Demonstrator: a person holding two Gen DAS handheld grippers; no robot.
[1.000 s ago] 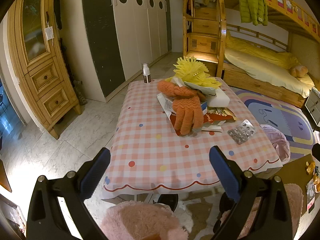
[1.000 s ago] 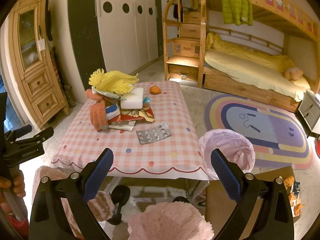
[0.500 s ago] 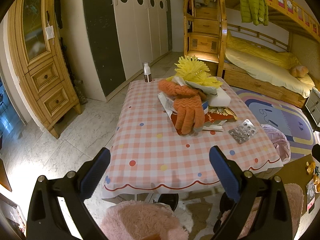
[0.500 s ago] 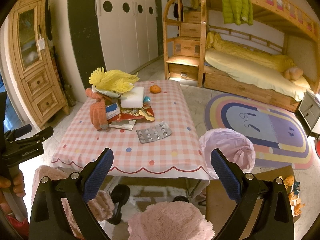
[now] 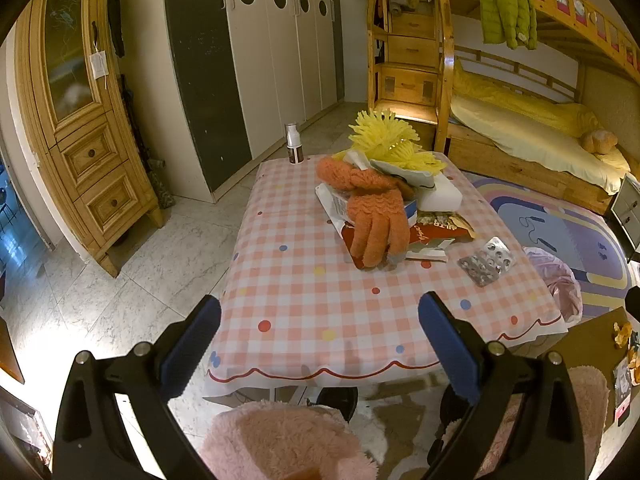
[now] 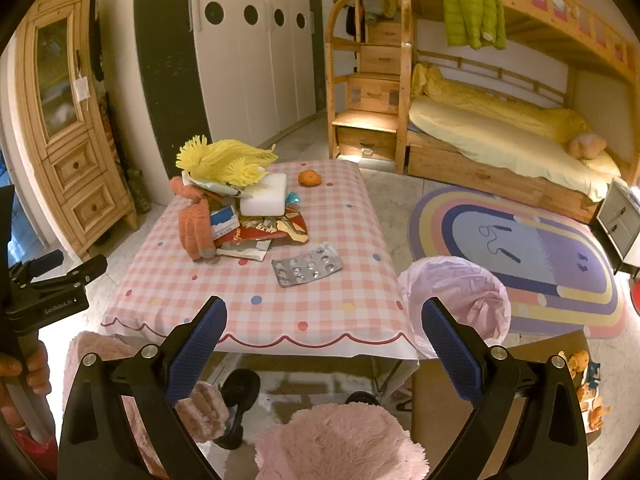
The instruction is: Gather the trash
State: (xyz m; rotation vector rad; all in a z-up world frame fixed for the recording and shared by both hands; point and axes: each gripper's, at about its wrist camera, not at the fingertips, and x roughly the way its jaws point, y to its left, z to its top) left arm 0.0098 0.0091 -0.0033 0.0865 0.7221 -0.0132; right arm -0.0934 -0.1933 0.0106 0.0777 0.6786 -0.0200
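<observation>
A low table with a pink checked cloth (image 5: pixel 320 300) (image 6: pixel 248 288) holds a pile: an orange glove (image 5: pixel 376 224) (image 6: pixel 196 228), yellow netting (image 5: pixel 388 140) (image 6: pixel 224 160), a white foam block (image 5: pixel 440 196) (image 6: pixel 266 198), red snack wrappers (image 5: pixel 432 236) (image 6: pixel 272 232). A silver blister pack (image 5: pixel 486 261) (image 6: pixel 307 269) lies apart, toward the right. A bin lined with a pink bag (image 6: pixel 456 300) (image 5: pixel 560 284) stands at the table's right end. My left gripper (image 5: pixel 320 344) and right gripper (image 6: pixel 324 344) are open and empty, short of the table's near edge.
A small bottle (image 5: pixel 294 142) stands at the table's far left corner and an orange fruit (image 6: pixel 309 178) at the far end. Pink fluffy stools (image 5: pixel 280 444) (image 6: pixel 340 444) sit below the grippers. A wooden cabinet (image 5: pixel 80 120), white wardrobes, a bunk bed (image 6: pixel 500 140) and a rug (image 6: pixel 520 248) surround it.
Both views have crept very slightly closer to the table. Nothing on the table has moved and both grippers stay open.
</observation>
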